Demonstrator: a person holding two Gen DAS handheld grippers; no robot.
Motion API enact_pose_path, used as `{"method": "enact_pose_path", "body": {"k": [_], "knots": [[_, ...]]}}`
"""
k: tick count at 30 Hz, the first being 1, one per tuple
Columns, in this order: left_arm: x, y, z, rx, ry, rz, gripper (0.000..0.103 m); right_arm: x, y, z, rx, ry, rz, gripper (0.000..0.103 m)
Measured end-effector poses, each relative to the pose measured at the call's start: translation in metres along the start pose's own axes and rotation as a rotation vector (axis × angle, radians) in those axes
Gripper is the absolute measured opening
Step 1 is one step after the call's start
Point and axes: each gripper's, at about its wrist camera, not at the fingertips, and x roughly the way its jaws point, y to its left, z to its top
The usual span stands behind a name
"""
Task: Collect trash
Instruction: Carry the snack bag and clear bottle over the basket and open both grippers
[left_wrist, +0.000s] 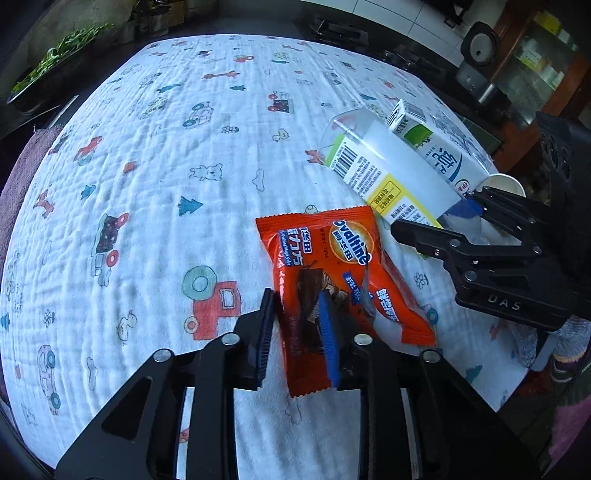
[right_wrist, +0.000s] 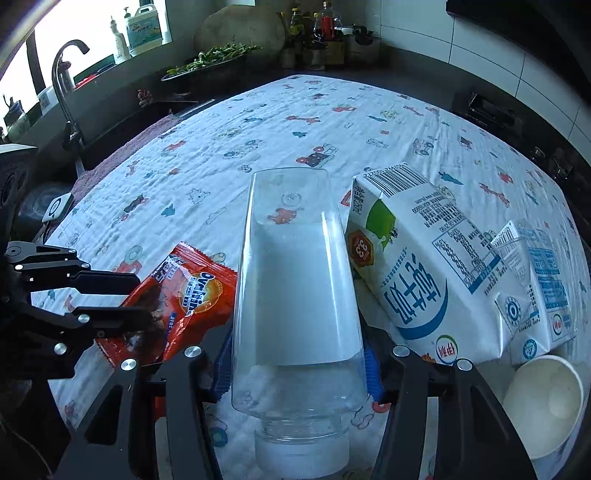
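An orange Ovaltine snack wrapper (left_wrist: 332, 266) lies on the patterned cloth; its near end sits between the fingers of my left gripper (left_wrist: 297, 328), whose jaws are closed on it. The wrapper also shows in the right wrist view (right_wrist: 192, 291). My right gripper (right_wrist: 297, 369) is shut on a clear plastic bottle (right_wrist: 295, 288), lying with its cap toward the camera; the bottle shows in the left wrist view (left_wrist: 373, 166). A white milk carton (right_wrist: 417, 266) lies right of the bottle, and a smaller carton (right_wrist: 535, 288) beside it.
A white paper cup (right_wrist: 546, 398) lies at the near right. The cloth-covered table (left_wrist: 166, 166) stretches far and left. A sink with a tap (right_wrist: 66, 74) and a tray of greens (right_wrist: 210, 55) lie beyond the table's far left edge.
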Motion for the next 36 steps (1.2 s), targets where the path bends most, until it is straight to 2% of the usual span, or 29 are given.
{"method": "enact_pose_path", "body": {"k": [1,5,12,16,19,24,32,36], "knots": [[-0.001,0.001,-0.001,-0.012,-0.001,-0.007,0.015,-0.003,0.000,-0.002,0.005,-0.008,0.004,0.053],[-0.011,-0.006,-0.008,-0.002,-0.025,-0.016,0.009,-0.027,0.002,-0.014,0.044,-0.053,0.009,0.053],[-0.056,-0.040,-0.016,0.074,-0.121,-0.072,0.007,-0.081,-0.001,-0.047,0.128,-0.158,-0.004,0.053],[-0.073,-0.069,-0.016,0.127,-0.156,-0.123,0.007,-0.116,-0.013,-0.073,0.206,-0.221,-0.044,0.053],[-0.074,-0.100,-0.016,0.179,-0.160,-0.165,0.007,-0.144,-0.026,-0.097,0.266,-0.265,-0.091,0.053],[-0.064,-0.162,-0.017,0.281,-0.138,-0.252,0.007,-0.195,-0.059,-0.158,0.395,-0.316,-0.227,0.053],[-0.033,-0.277,-0.014,0.417,-0.060,-0.388,0.007,-0.262,-0.124,-0.265,0.603,-0.323,-0.473,0.053],[-0.015,-0.338,-0.016,0.479,-0.024,-0.439,0.007,-0.291,-0.147,-0.308,0.695,-0.329,-0.557,0.053]]}}
